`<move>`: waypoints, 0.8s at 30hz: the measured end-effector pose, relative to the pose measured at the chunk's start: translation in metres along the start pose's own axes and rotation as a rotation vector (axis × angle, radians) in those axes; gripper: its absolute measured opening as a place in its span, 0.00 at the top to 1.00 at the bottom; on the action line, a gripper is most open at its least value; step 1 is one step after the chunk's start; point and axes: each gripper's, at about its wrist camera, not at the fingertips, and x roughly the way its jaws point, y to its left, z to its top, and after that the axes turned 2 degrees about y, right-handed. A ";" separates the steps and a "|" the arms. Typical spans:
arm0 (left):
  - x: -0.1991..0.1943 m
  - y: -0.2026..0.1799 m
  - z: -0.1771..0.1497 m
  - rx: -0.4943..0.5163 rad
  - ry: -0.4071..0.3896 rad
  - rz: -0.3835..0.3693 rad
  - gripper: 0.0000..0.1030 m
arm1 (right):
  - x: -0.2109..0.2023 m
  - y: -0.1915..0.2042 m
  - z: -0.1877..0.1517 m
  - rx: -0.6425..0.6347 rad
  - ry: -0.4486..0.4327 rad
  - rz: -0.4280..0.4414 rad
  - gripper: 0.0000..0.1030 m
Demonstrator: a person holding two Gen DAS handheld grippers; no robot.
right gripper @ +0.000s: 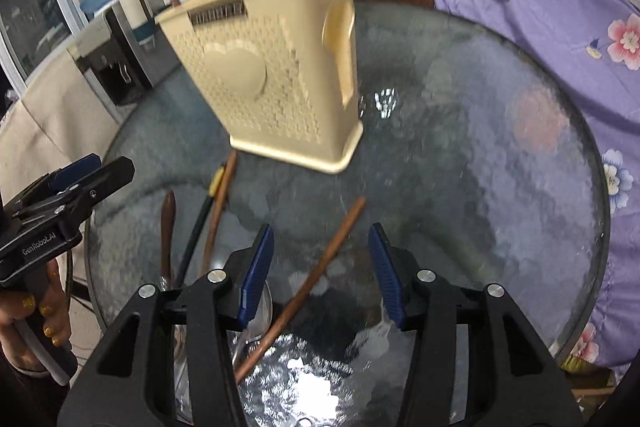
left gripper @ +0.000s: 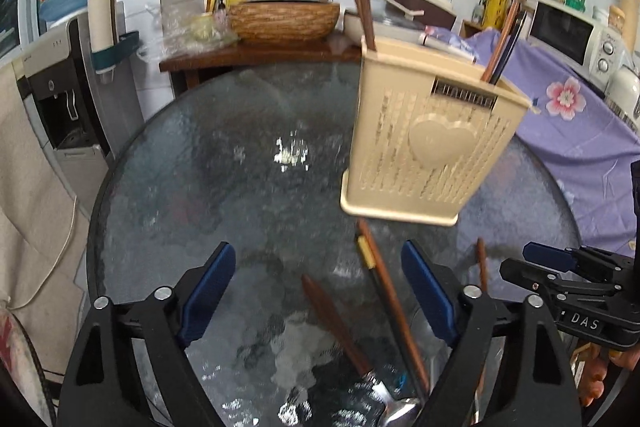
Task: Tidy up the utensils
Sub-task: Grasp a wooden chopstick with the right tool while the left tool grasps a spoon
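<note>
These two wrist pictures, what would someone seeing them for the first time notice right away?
First the beige utensil holder with a heart on its side, standing on the round glass table with chopsticks poking out of its top. Next, loose chopsticks and spoons scattered on the glass in front of it. Both blue-padded claws, left claw and right claw, hang open above them.

Glass table (left gripper: 208,155): holder (left gripper: 428,147), chopsticks (left gripper: 390,295), spoon (left gripper: 344,343).

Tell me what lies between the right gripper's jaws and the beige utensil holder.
In the right wrist view, one brown chopstick lies slanted on the glass table, running from between the open right gripper towards the utensil holder. Otherwise bare glass.
</note>
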 end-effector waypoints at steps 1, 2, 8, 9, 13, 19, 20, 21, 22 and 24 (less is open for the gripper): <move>0.001 0.001 -0.003 0.000 0.007 -0.001 0.24 | 0.003 0.001 -0.002 -0.004 0.012 -0.003 0.57; 0.002 0.002 -0.005 0.001 0.017 0.001 0.26 | 0.005 0.002 -0.004 -0.009 0.023 -0.006 0.58; 0.014 0.008 -0.020 -0.003 0.084 0.014 0.40 | 0.020 0.005 -0.006 -0.008 0.078 -0.032 0.70; 0.015 0.008 -0.021 -0.005 0.094 0.008 0.41 | 0.022 0.004 -0.006 -0.007 0.083 -0.034 0.71; 0.025 0.006 -0.027 -0.007 0.140 -0.007 0.50 | 0.031 0.002 -0.006 0.007 0.104 -0.047 0.76; 0.036 0.004 -0.033 -0.006 0.184 -0.006 0.60 | 0.042 0.002 -0.004 0.014 0.130 -0.062 0.77; 0.037 0.004 -0.034 -0.004 0.190 -0.001 0.62 | 0.042 0.000 -0.004 0.015 0.127 -0.065 0.78; 0.039 0.004 -0.035 -0.002 0.197 0.001 0.63 | 0.043 0.000 -0.004 0.016 0.127 -0.067 0.78; 0.040 0.004 -0.036 -0.001 0.200 -0.001 0.65 | 0.044 0.000 -0.003 0.016 0.128 -0.068 0.78; 0.043 0.004 -0.036 0.001 0.208 0.003 0.67 | 0.044 0.000 -0.002 0.015 0.130 -0.071 0.80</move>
